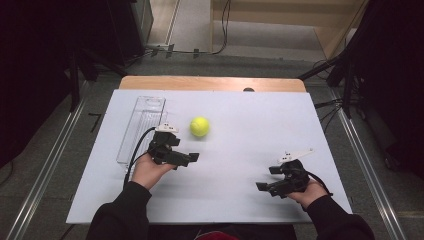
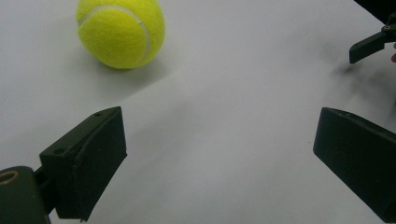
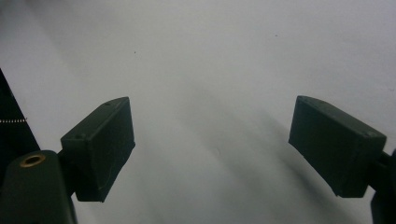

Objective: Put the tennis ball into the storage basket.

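I hold my left tongs (image 1: 186,159) low over the white surface (image 1: 235,130), jaws set wide apart with nothing between them. The yellow tennis ball (image 1: 199,126) lies free on the surface just beyond them, a little toward the far side and slightly to the right of my left hand (image 1: 146,170); nothing touches it. In the left gripper view the ball (image 2: 120,31) sits at the upper left, ahead of the left-hand jaw and outside the gap, with a soft shadow beneath it, and bare surface (image 2: 224,93) lies between the two black jaws. To the left of my left tongs a clear plastic tray (image 1: 142,125) lies lengthwise on the surface, running away from me, with the ball well to its right. My right tongs (image 1: 267,179) are held near the right front of the surface, well apart from the ball, pointing leftward, and their jaws too stand wide apart over bare surface (image 3: 210,70) with nothing gripped. A tip of my right tongs (image 2: 371,44) shows at the far right edge of the left gripper view. The cable (image 1: 137,145) from my left tongs loops back over the tray's near end.
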